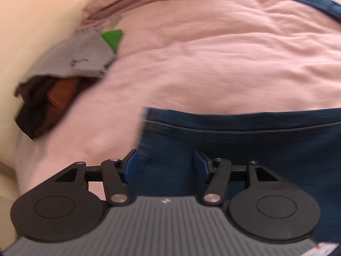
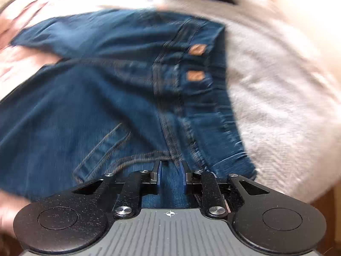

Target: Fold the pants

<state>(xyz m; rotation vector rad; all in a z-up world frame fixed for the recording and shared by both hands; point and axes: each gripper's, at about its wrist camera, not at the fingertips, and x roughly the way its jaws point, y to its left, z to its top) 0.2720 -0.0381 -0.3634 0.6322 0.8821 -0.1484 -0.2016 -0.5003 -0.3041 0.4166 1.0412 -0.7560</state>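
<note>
The jeans (image 2: pixel 110 98) lay spread on a pink bedsheet (image 1: pixel 213 59), the waistband with its 2 copper buttons (image 2: pixel 197 50) turned toward a pale grey blanket (image 2: pixel 277 98). One leg appeared already laid across the other, so by my judgement the first lengthwise fold was done and the crosswise folds remained. The left gripper (image 1: pixel 165 166) hovered over a hem edge with its jaws well apart and nothing between them. The right gripper (image 2: pixel 171 176) stood slightly apart above the seam near the fly, not visibly pinching denim. Beyond, a heap of other clothes (image 1: pixel 64 70) sat against a cream wall (image 1: pixel 32 21).
</note>
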